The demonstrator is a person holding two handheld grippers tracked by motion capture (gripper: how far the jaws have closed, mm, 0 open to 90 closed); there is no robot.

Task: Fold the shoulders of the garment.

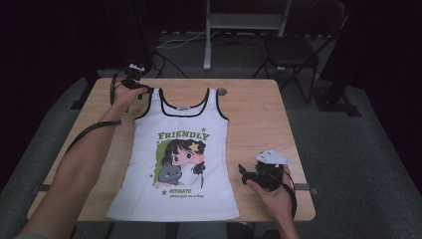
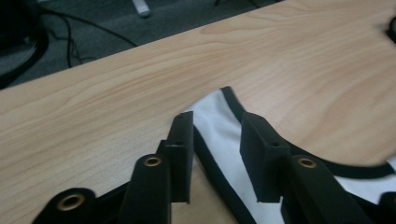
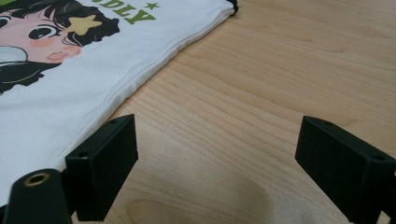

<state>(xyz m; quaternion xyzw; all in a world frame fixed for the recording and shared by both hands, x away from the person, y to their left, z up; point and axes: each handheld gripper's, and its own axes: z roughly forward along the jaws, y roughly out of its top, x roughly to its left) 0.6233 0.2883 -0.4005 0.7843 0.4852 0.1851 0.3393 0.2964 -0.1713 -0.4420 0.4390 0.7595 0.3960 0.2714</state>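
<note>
A white tank top [image 1: 181, 154] with black trim and a "FRIENDLY" cartoon print lies flat on the wooden table [image 1: 259, 114], neck toward the far edge. My left gripper [image 1: 144, 89] is at the shirt's far left shoulder strap. In the left gripper view its jaws [image 2: 218, 122] straddle that strap [image 2: 212, 105], which lies on the wood between them, and the pads stand apart from the cloth. My right gripper [image 1: 243, 175] rests near the table's front right, beside the shirt's side seam [image 3: 140, 79]. It [image 3: 217, 135] is wide open over bare wood.
A round cable hole [image 1: 221, 91] sits in the table just right of the shirt's other strap. Beyond the far edge stand a black chair [image 1: 293, 55] and a metal frame [image 1: 244, 22], with cables on the grey floor. Bare wood lies right of the shirt.
</note>
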